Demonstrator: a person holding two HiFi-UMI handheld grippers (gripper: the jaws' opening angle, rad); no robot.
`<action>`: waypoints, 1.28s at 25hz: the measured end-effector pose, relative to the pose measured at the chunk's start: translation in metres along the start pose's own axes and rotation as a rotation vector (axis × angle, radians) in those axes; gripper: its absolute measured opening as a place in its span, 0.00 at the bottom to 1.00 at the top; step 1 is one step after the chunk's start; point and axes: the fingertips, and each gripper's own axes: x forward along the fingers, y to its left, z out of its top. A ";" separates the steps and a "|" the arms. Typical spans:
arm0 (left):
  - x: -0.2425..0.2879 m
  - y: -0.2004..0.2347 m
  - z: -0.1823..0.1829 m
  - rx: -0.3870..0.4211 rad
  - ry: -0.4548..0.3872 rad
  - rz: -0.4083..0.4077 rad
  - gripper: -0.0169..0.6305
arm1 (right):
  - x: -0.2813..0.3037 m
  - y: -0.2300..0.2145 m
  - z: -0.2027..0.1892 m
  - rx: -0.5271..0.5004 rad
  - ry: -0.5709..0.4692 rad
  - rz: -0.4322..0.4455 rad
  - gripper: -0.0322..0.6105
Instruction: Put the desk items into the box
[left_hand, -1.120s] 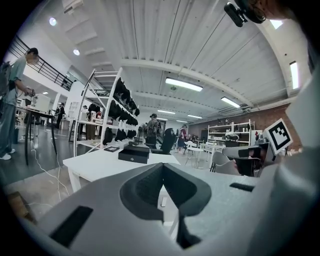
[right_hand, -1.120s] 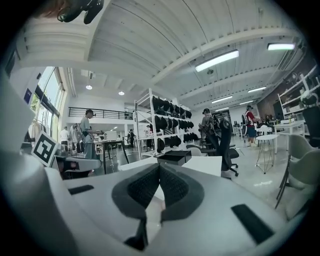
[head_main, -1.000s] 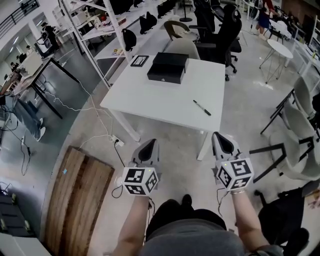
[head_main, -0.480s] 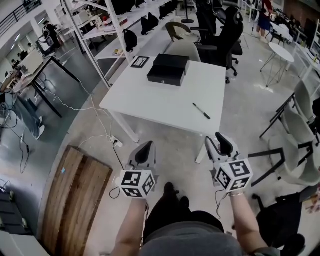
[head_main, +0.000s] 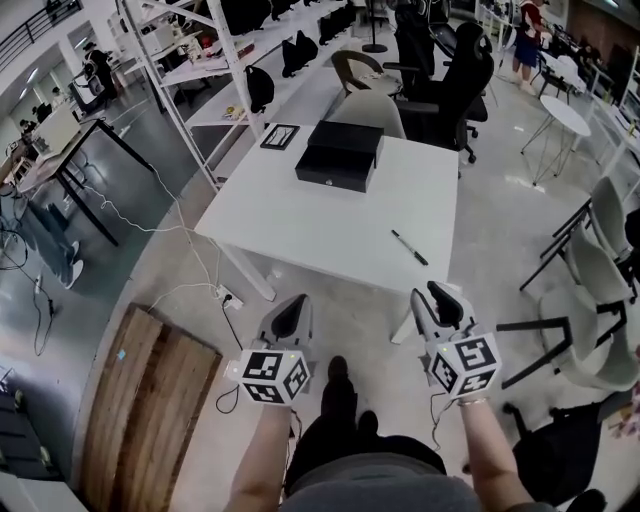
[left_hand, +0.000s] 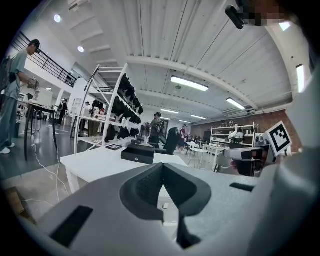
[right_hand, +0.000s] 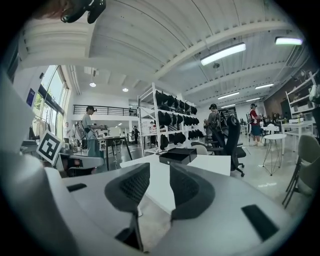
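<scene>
A white table (head_main: 300, 215) stands ahead of me. At its far end lies a black box (head_main: 340, 155), with a small dark framed item (head_main: 279, 136) to its left. A black pen (head_main: 408, 247) rests near the table's right front edge. My left gripper (head_main: 292, 308) is held over the floor short of the table, jaws shut and empty. The right gripper (head_main: 435, 298) is level with it, just below the pen; its jaws stand apart and are closing on nothing. The left gripper view shows shut jaws (left_hand: 162, 167) and the box (left_hand: 137, 153); the right gripper view shows parted jaws (right_hand: 160, 172) and the box (right_hand: 175, 156).
A wooden board (head_main: 150, 400) lies on the floor at the left, with a cable (head_main: 190, 285) and socket beside it. A white shelf rack (head_main: 190, 70) stands left of the table. Office chairs (head_main: 440, 70) stand behind it, and white chairs (head_main: 600, 270) at the right.
I have come closer to the table. The right gripper's jaws, shut a second ago, now stand apart. The left gripper's jaws stayed shut.
</scene>
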 end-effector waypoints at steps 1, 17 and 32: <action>0.006 0.005 0.001 -0.003 0.001 -0.001 0.03 | 0.007 -0.002 0.000 0.003 0.004 0.002 0.25; 0.111 0.078 0.012 -0.045 0.044 -0.071 0.03 | 0.110 -0.051 -0.014 0.025 0.171 -0.072 0.29; 0.178 0.112 0.006 -0.055 0.126 -0.175 0.03 | 0.147 -0.087 -0.067 0.025 0.442 -0.105 0.33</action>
